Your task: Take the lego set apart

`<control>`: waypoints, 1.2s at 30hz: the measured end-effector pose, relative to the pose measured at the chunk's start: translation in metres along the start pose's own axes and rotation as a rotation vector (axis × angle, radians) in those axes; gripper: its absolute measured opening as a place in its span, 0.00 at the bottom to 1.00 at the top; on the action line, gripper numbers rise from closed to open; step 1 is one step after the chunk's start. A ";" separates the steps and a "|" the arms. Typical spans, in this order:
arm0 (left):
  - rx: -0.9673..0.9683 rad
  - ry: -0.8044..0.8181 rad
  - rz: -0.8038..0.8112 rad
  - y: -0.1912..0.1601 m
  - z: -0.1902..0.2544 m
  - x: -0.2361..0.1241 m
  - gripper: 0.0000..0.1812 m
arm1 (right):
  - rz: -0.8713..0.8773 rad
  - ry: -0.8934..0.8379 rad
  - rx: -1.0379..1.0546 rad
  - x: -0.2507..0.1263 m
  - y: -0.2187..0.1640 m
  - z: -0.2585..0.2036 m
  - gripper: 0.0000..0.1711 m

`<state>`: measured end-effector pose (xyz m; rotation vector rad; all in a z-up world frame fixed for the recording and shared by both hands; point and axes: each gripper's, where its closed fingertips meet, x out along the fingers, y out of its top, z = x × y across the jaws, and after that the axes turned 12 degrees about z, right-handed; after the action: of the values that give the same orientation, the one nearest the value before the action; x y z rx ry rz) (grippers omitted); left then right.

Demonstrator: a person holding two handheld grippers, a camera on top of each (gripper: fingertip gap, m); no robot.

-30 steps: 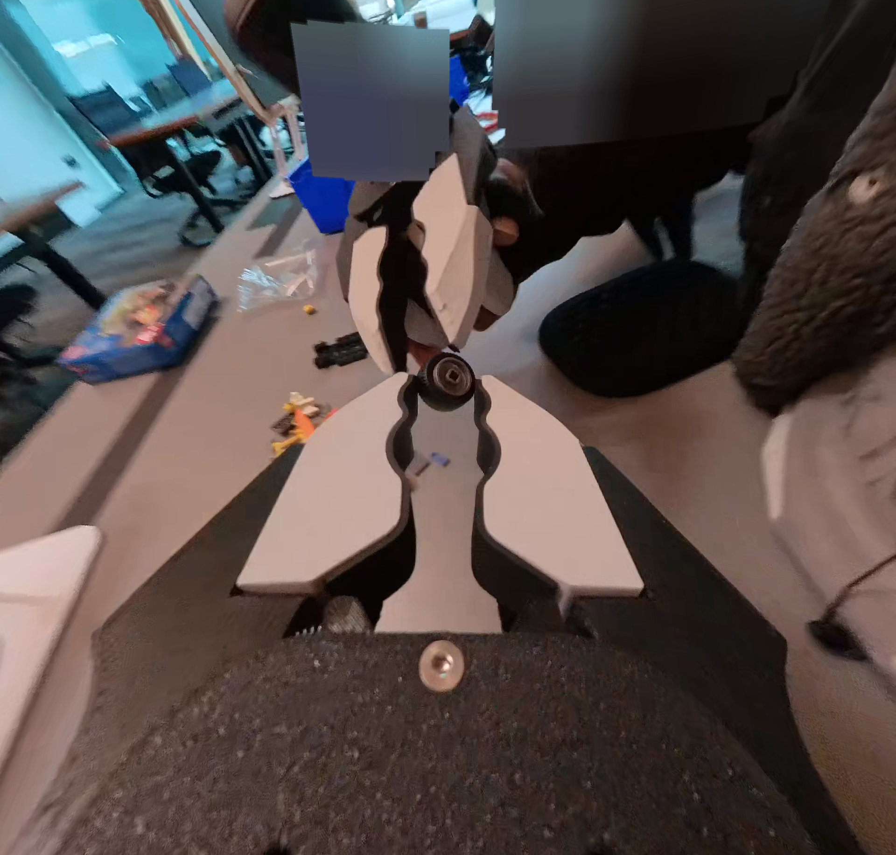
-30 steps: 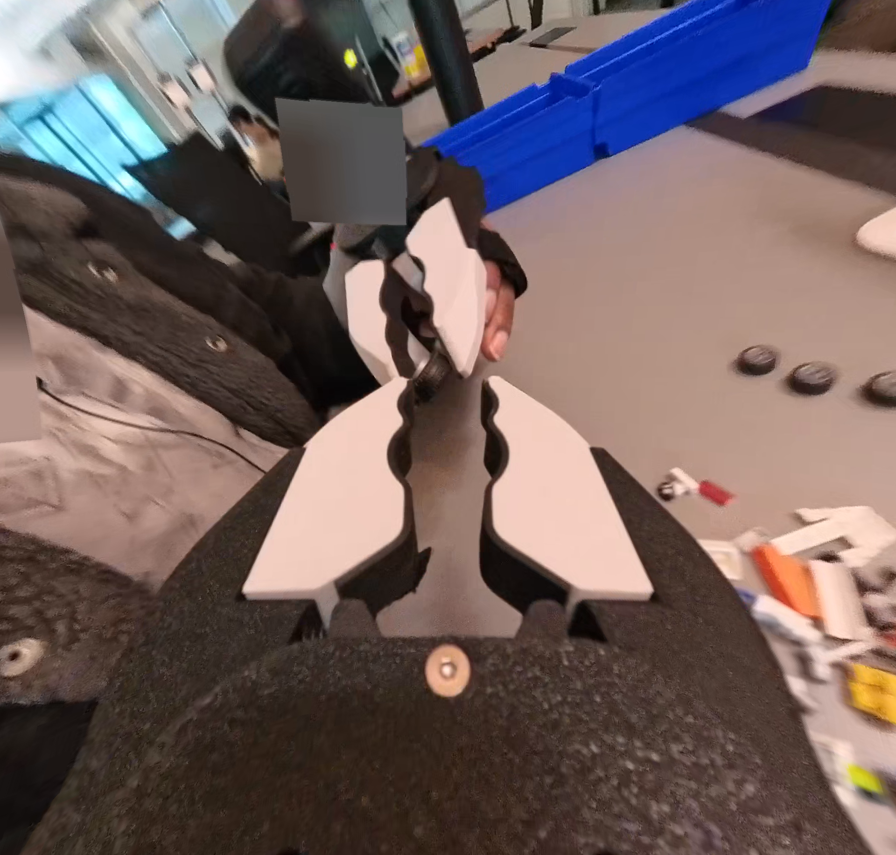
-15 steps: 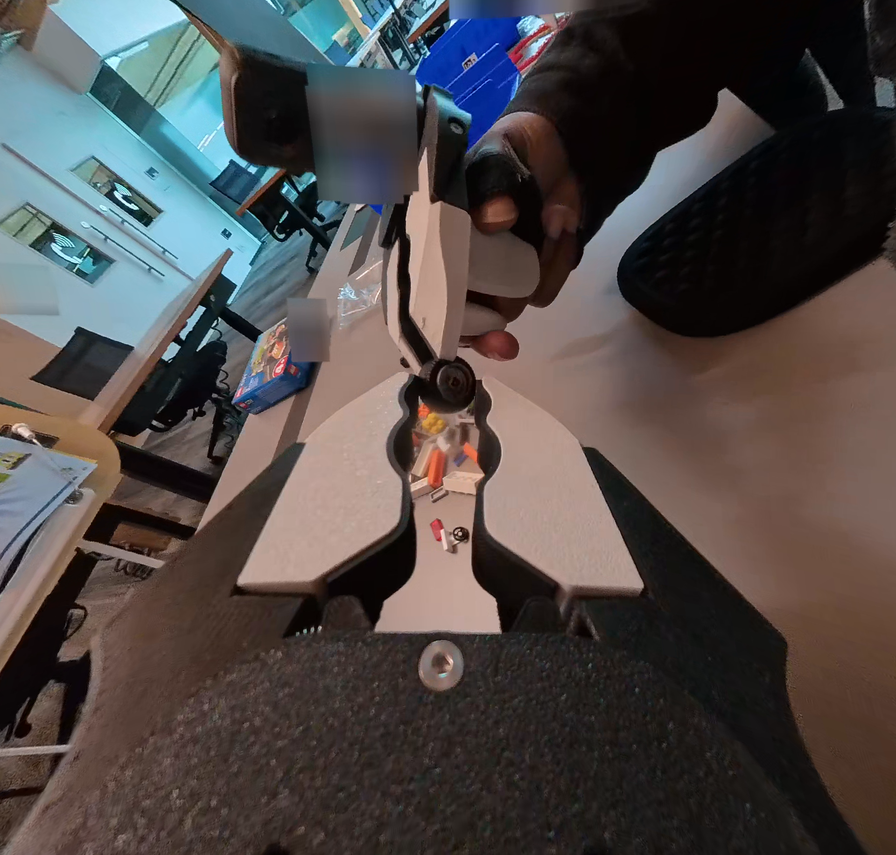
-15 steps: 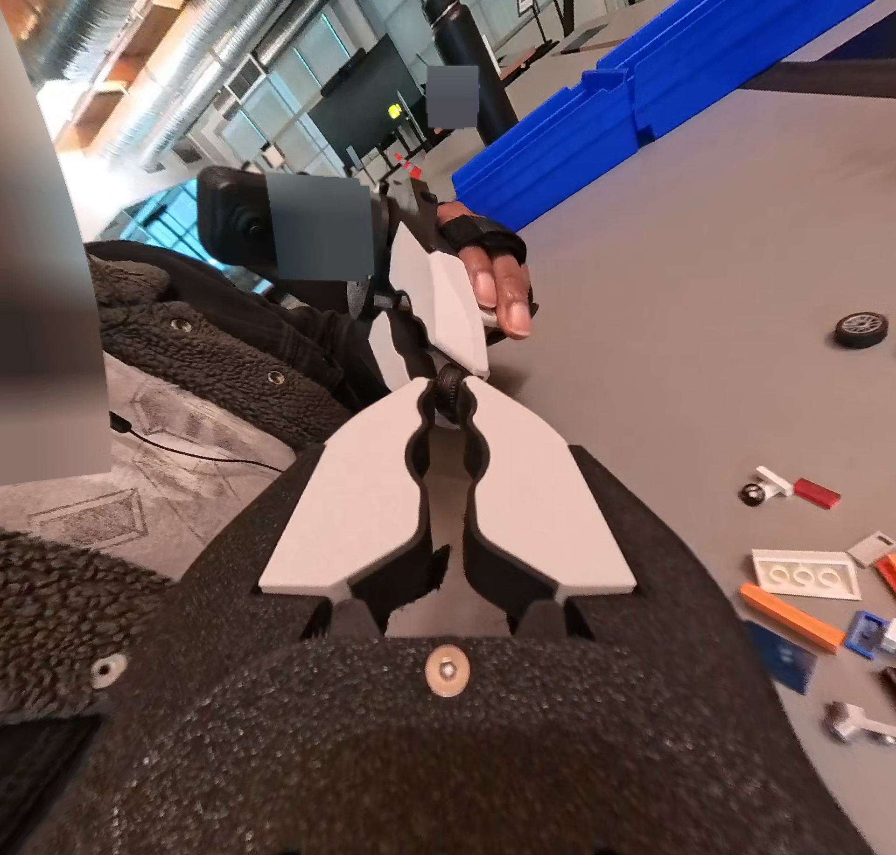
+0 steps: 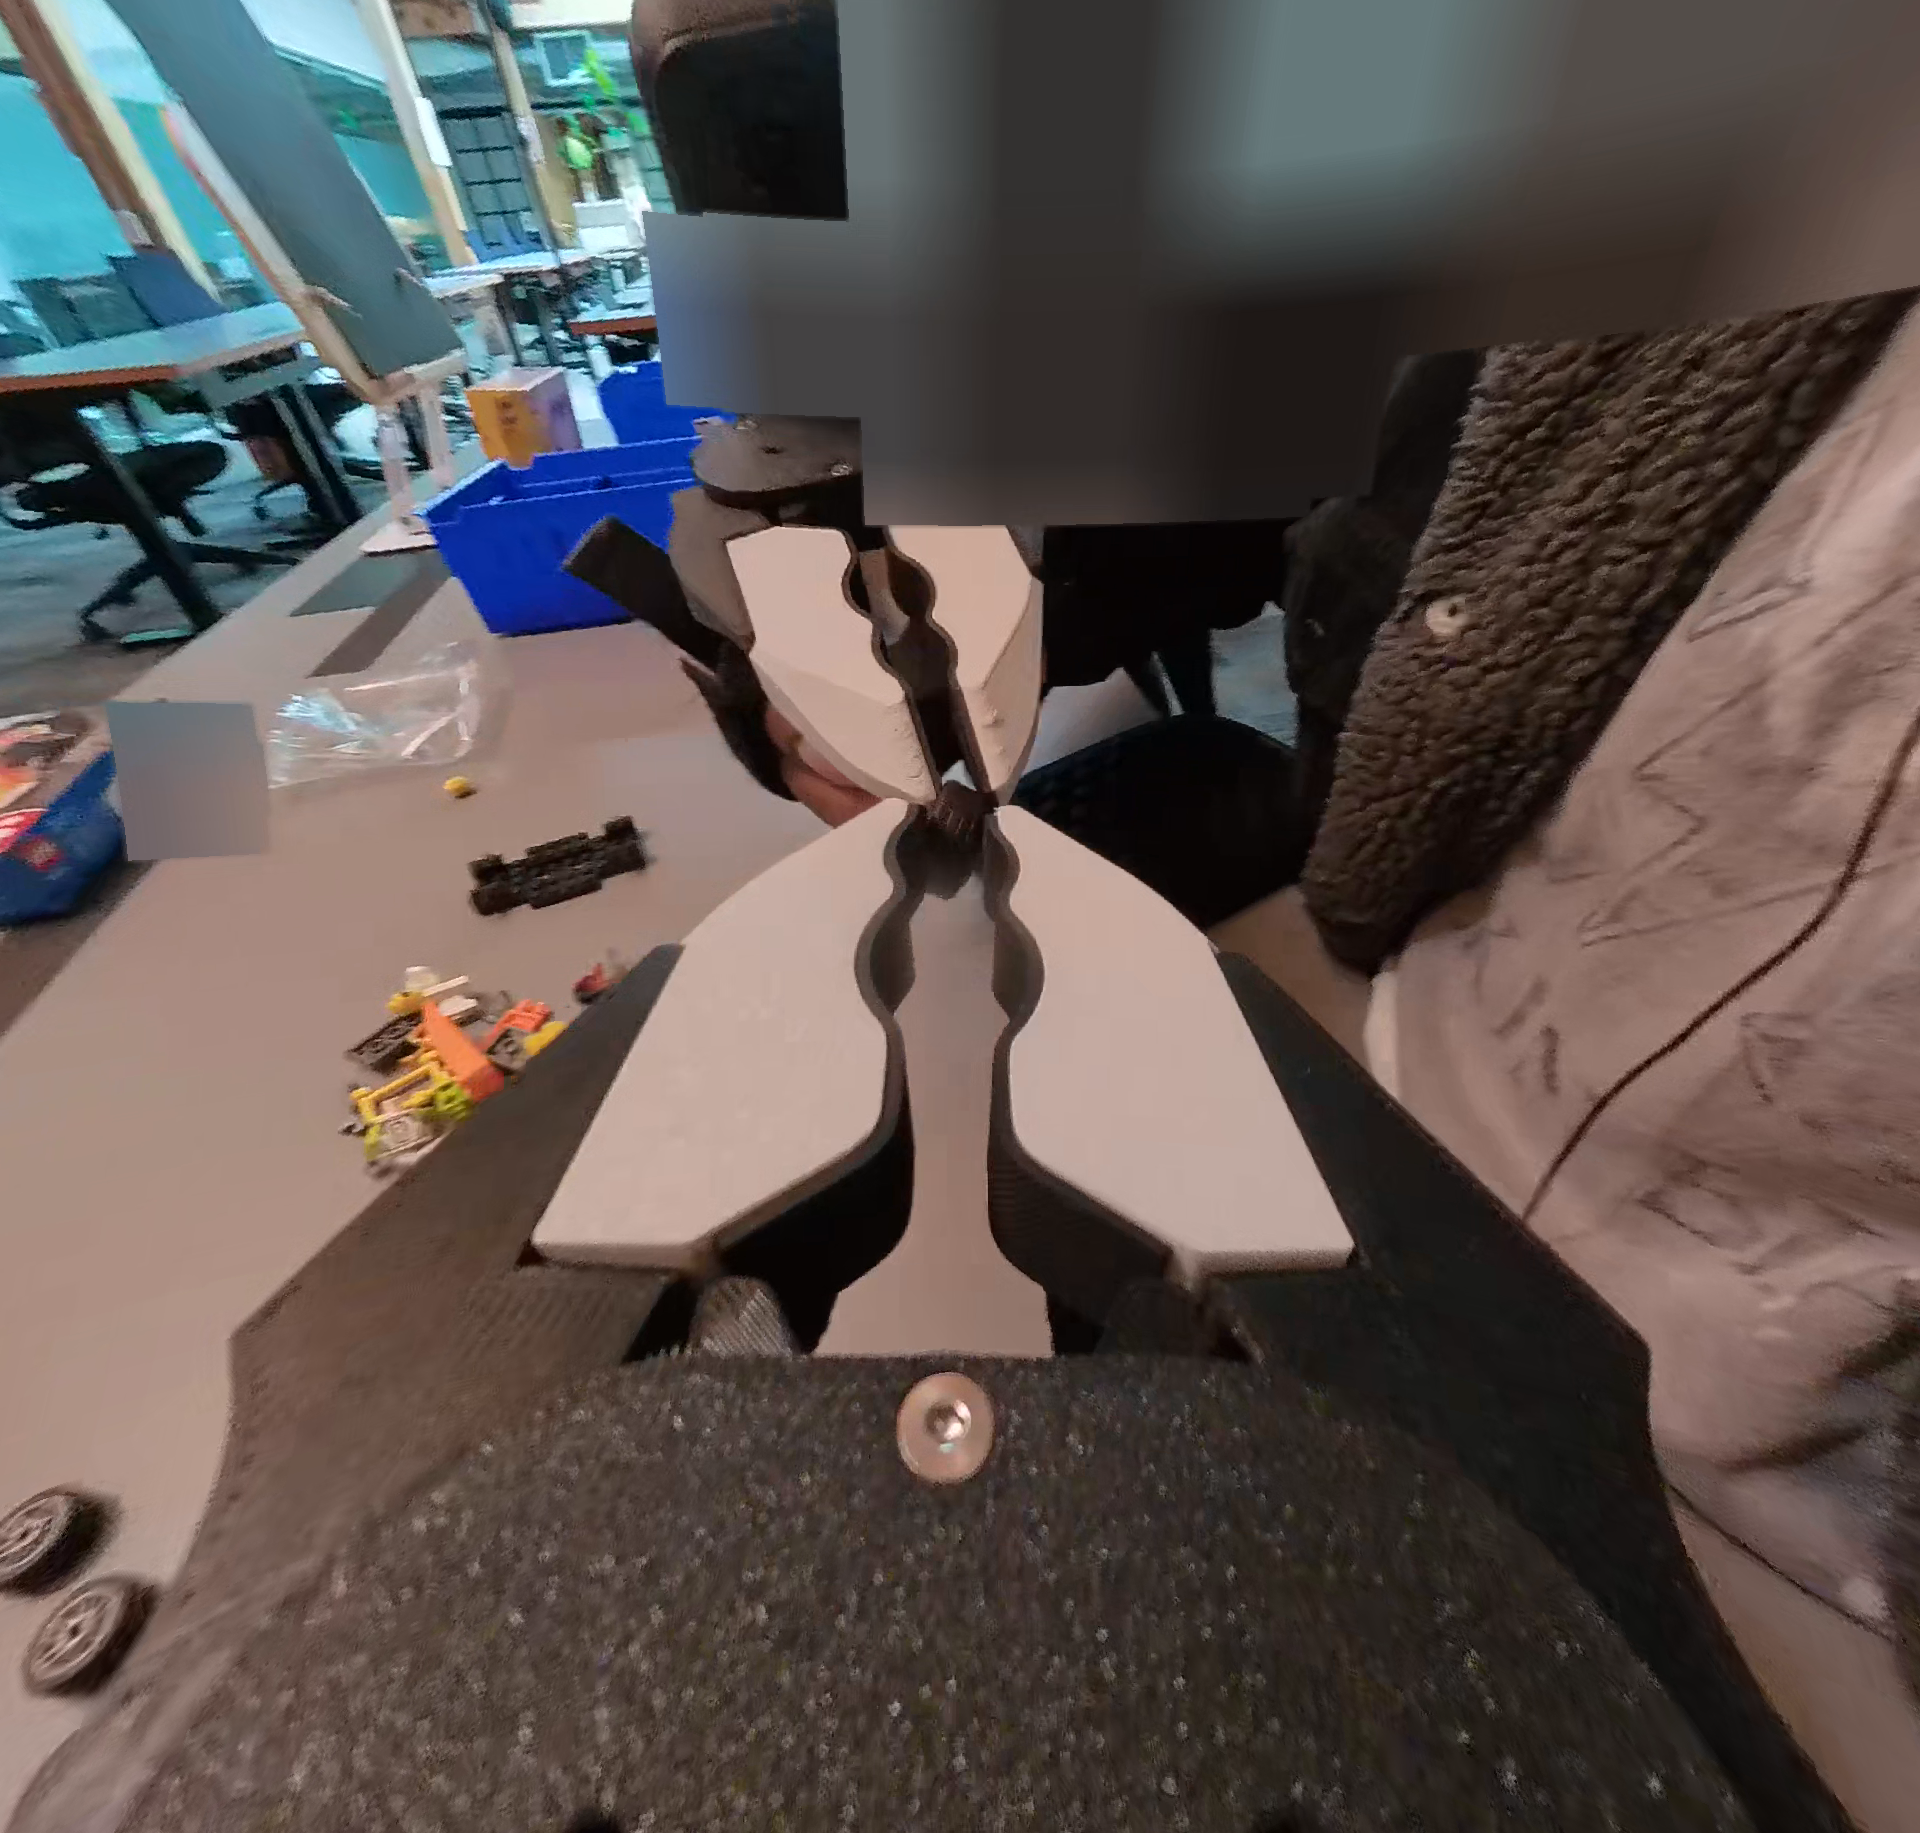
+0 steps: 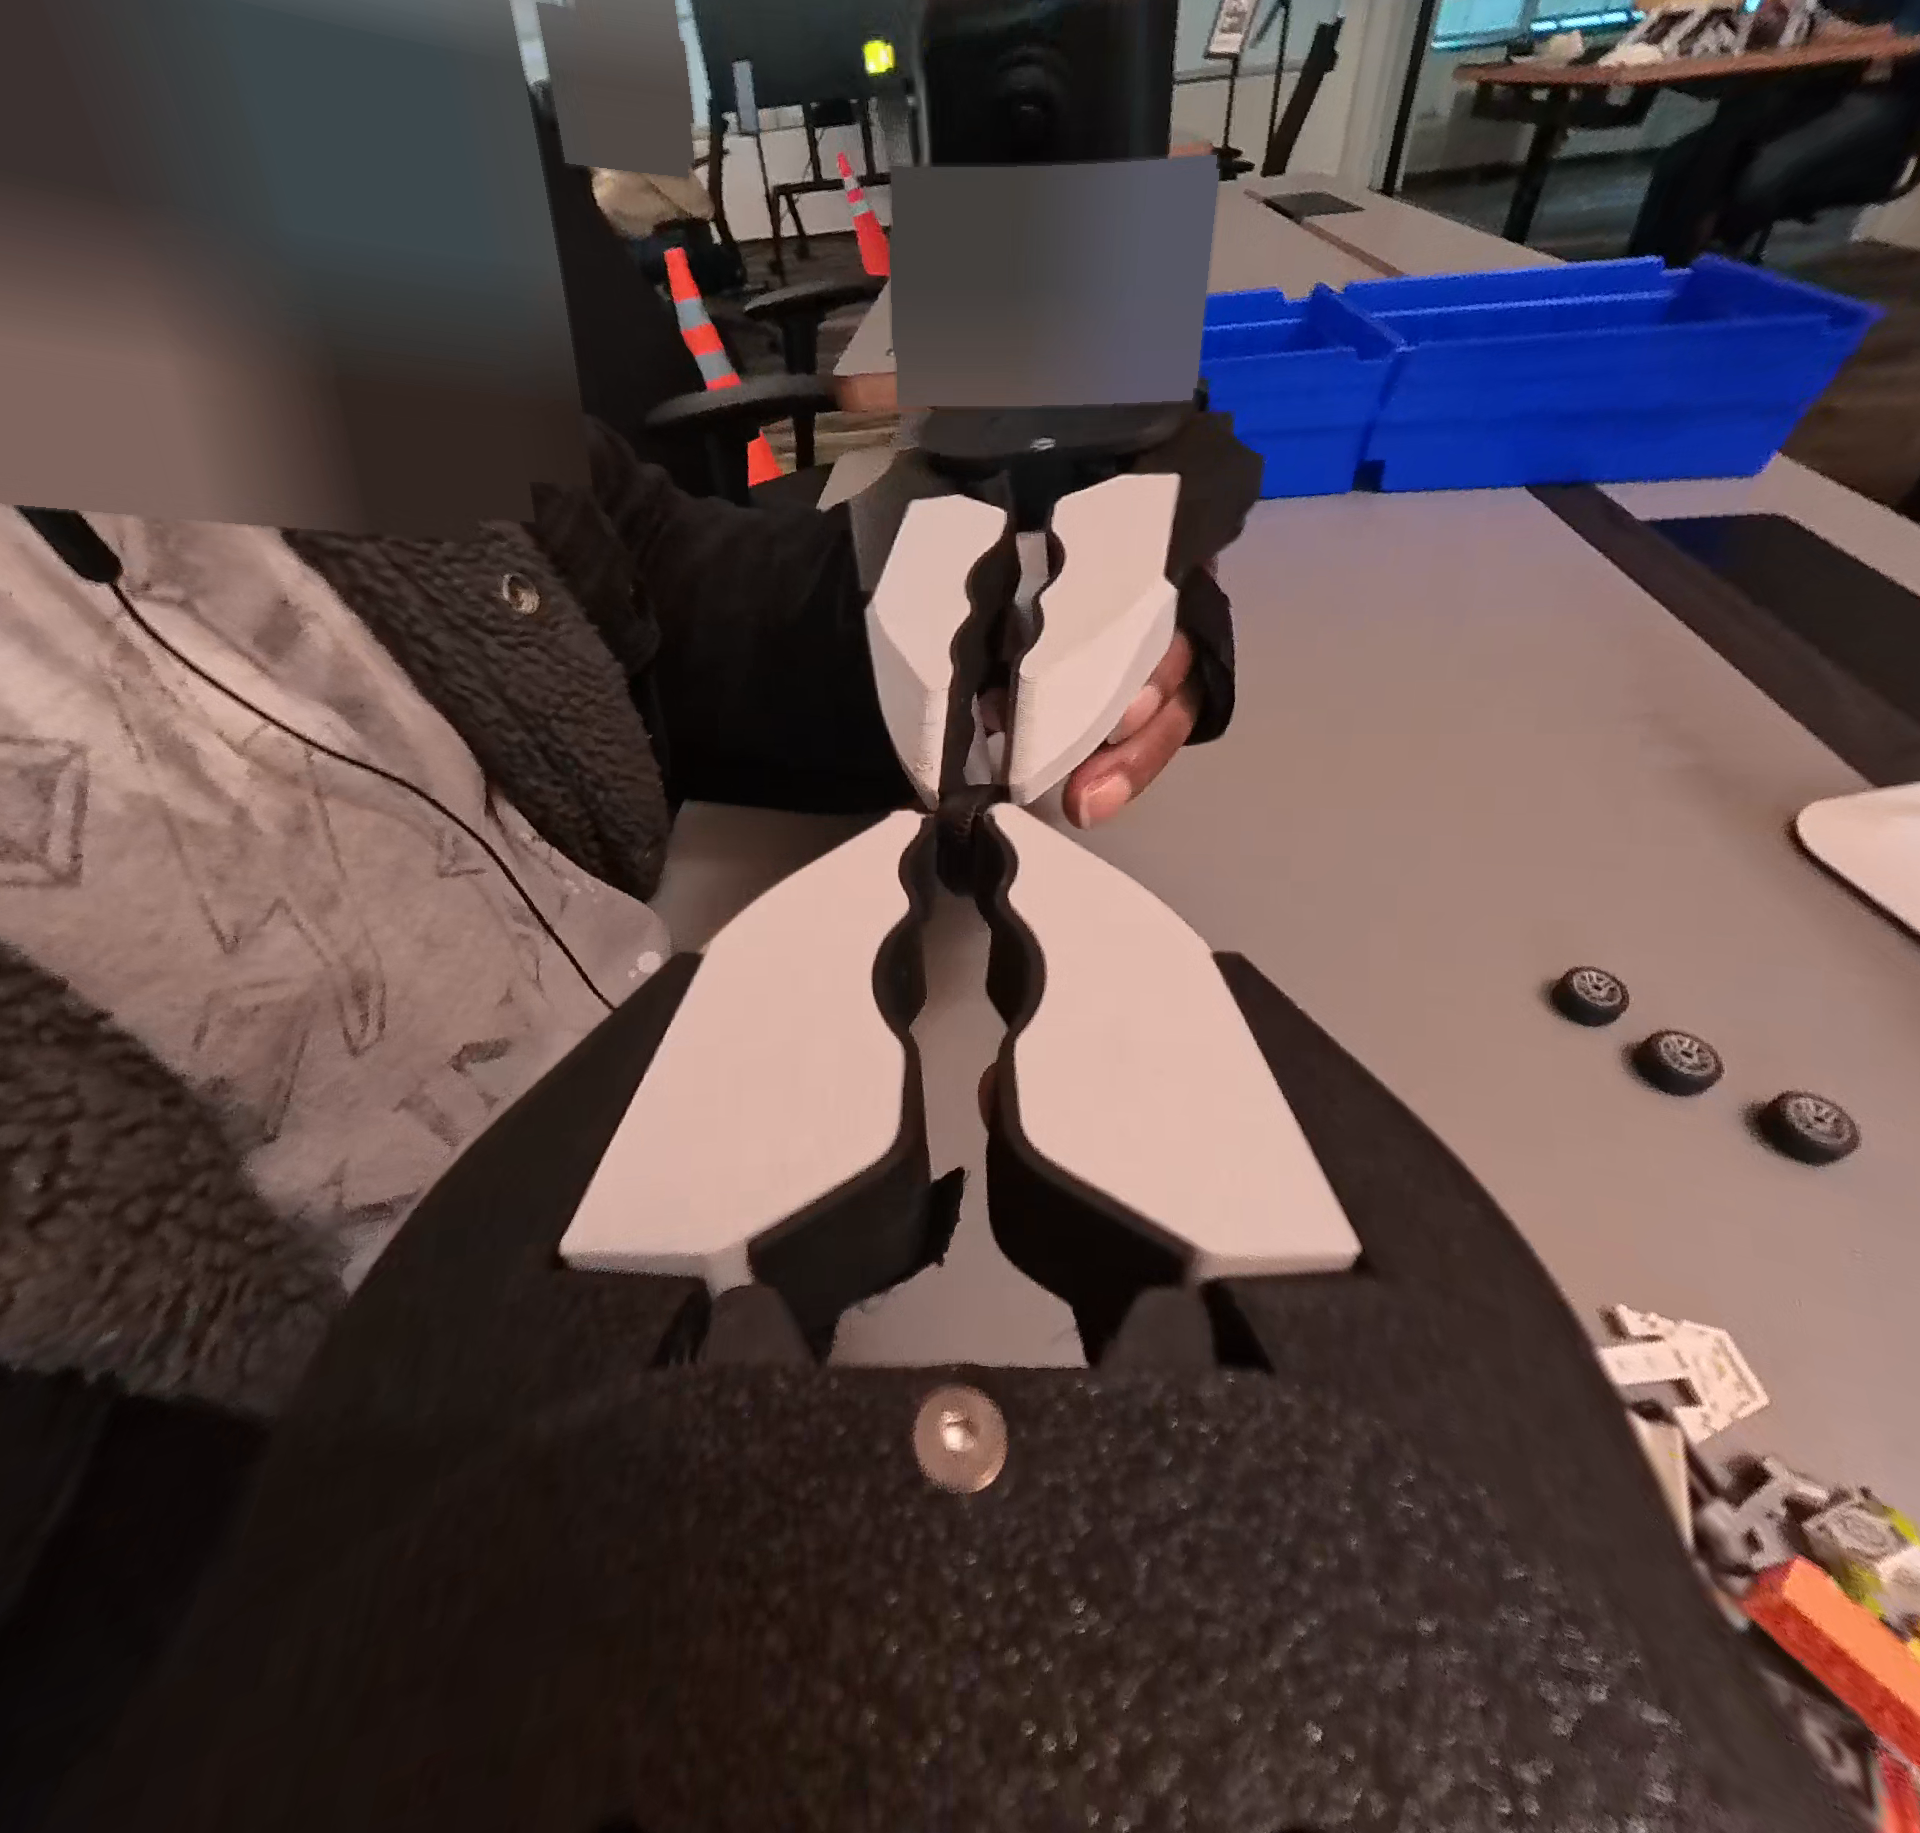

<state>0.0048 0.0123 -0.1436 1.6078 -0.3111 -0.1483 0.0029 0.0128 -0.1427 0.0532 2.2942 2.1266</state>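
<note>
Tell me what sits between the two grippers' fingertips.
A small black wheel, pinched by left gripper and right gripper tip to tip; both wrist views show it.

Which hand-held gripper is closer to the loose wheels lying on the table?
Left. The left hand-held gripper has the loose wheels right beside its body; the right hand-held gripper sees them farther off, ahead and sideways.
</note>
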 end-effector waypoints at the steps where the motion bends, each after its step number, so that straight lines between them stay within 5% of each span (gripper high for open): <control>1: -0.016 -0.025 0.007 0.001 0.004 0.001 0.05 | -0.001 0.023 -0.019 0.000 0.000 -0.004 0.04; 7: 0.010 -0.098 -0.031 -0.003 0.021 0.007 0.01 | -0.096 0.138 -0.158 0.001 -0.005 -0.017 0.01; 14: 0.051 0.017 -0.065 -0.007 -0.001 -0.002 0.02 | -0.097 0.085 -0.210 -0.006 -0.002 -0.004 0.00; 20: -0.395 0.036 0.043 -0.012 -0.020 -0.001 0.18 | -0.112 -0.031 -0.406 -0.008 -0.001 0.007 0.00; 24: -0.646 0.030 0.197 -0.005 -0.032 0.003 0.16 | -0.199 -0.090 -0.606 -0.008 -0.004 0.012 0.00; 26: -0.638 0.061 0.106 -0.022 -0.033 0.006 0.16 | -0.243 -0.104 -0.655 -0.007 -0.011 0.014 0.00; 36: -0.488 0.283 0.001 -0.037 -0.066 -0.020 0.12 | -0.372 -0.127 -0.385 -0.025 -0.061 0.030 0.06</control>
<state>0.0082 0.0831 -0.1777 1.1248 -0.0474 0.0079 0.0278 0.0375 -0.2061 -0.2168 1.6369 2.2353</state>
